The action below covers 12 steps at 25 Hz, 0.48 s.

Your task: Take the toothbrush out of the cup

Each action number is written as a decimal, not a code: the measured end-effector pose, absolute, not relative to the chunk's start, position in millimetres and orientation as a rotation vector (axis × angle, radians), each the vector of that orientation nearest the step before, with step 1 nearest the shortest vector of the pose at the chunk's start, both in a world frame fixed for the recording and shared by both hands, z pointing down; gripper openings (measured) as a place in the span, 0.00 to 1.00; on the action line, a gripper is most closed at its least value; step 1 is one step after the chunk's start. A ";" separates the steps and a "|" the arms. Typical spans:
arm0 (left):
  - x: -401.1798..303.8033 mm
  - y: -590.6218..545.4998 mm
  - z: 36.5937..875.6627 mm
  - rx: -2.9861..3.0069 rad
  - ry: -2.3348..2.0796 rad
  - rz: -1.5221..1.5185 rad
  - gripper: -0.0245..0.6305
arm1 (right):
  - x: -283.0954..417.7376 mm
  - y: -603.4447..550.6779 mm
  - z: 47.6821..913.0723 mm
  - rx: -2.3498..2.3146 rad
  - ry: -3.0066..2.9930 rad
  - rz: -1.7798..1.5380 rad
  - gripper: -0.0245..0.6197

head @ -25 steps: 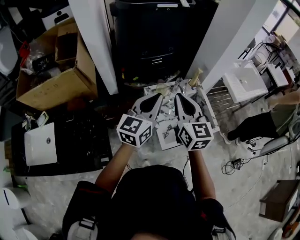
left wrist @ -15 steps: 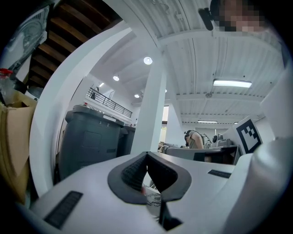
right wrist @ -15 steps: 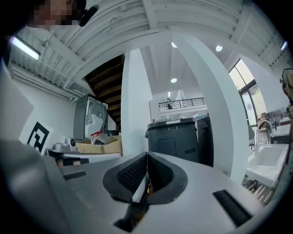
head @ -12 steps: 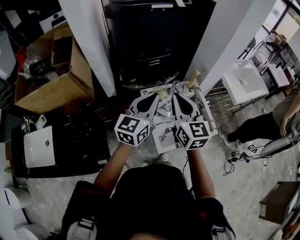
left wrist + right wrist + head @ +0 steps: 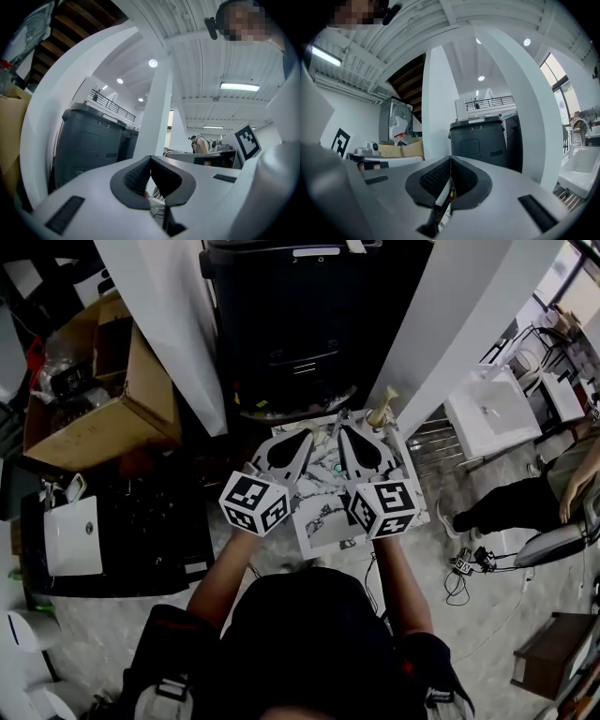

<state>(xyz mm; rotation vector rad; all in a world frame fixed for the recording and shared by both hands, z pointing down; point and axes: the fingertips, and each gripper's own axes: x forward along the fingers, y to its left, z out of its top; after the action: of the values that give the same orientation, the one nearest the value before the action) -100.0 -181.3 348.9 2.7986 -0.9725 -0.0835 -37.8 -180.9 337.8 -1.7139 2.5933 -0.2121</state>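
Both grippers are held level, side by side, over a small marble-patterned table. My left gripper is shut with nothing between its pads; in the left gripper view the left gripper shows its black pads meeting. My right gripper is likewise shut and holds nothing, and its pads also touch where the right gripper shows in its own view. A beige upright object stands at the table's far right corner, just beyond the right gripper. I cannot make out the cup or the toothbrush. A small green item lies between the grippers.
A dark grey bin stands behind the table between two white pillars. An open cardboard box sits at the left, above a black table with a white device. A white sink and a seated person are at the right.
Both shut grippers have moved forward together, further over the marble table. The table and the dark bin now appear nearer.
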 end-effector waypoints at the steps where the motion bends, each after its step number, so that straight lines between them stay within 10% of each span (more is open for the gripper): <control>1: -97.9 -184.0 350.6 2.802 -0.971 -0.081 0.05 | -36.4 -184.6 339.8 -1.709 2.599 -0.216 0.09; 12: -65.9 -204.6 397.9 2.819 -0.911 0.130 0.05 | -16.5 -217.1 370.3 -1.669 2.641 -0.321 0.09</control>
<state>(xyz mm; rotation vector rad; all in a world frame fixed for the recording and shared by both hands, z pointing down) -65.9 -204.6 397.9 2.8191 -0.9108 0.1303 -16.5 -217.1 370.3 -1.6693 2.6406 -0.3205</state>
